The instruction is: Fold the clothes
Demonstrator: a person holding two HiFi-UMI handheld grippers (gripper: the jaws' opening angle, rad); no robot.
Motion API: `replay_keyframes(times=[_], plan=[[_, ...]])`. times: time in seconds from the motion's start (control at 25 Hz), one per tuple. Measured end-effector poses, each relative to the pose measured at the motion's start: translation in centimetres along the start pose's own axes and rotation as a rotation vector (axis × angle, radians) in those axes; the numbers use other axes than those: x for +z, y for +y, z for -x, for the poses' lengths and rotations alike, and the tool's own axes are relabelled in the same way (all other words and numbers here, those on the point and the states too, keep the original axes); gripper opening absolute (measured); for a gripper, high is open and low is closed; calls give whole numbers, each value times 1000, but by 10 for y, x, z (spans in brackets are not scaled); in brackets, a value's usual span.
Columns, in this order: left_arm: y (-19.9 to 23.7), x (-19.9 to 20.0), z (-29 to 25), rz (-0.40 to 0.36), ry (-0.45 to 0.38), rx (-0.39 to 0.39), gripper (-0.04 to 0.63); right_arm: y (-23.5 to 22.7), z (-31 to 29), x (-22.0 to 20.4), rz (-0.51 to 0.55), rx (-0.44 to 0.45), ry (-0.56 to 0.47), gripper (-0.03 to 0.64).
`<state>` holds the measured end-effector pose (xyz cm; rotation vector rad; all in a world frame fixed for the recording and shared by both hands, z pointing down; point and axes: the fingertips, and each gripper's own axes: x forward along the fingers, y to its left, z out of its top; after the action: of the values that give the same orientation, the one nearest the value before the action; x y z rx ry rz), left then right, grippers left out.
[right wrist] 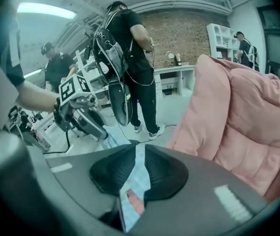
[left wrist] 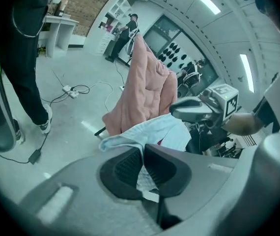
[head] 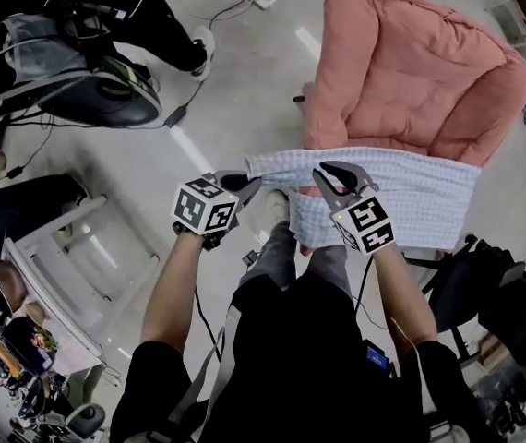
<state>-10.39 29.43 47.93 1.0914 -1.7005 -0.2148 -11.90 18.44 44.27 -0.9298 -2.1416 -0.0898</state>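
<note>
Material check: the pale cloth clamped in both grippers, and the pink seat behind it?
Garment: thin woven cloth, possibly cotton or a blend. It has a fine blue-white check, is matte, and drapes and bunches softly. Pink padded seat: matte fabric over thick stuffing, with stitched channels and rounded bulges. The pictures do not settle the exact fibre of either.

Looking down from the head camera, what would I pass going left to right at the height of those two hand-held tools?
white rack → left gripper → right gripper → loose right end of the checked cloth, which both grippers pinch.
</note>
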Motion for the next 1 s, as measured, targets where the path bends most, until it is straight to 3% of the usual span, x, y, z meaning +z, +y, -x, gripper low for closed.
replay_keyframes(times=[0.16, 0.4, 0.6, 0.72, 1.0], plan=[[-3, -16, 7, -26, 8, 11, 17, 12, -27, 17, 163, 128, 79, 64], [-7, -30, 10, -82, -4, 81, 17, 59, -70, 29, 408, 536, 245, 106], [-20, -39, 9, -110, -17, 128, 17, 82, -94, 9, 578, 850, 496, 134], [-30, -53, 9, -110, -43, 134, 17, 96, -101, -12, 596, 1007, 662, 171], [-42, -90, 21, -109, -84, 162, 17, 143, -105, -62, 567, 1287, 909, 206]])
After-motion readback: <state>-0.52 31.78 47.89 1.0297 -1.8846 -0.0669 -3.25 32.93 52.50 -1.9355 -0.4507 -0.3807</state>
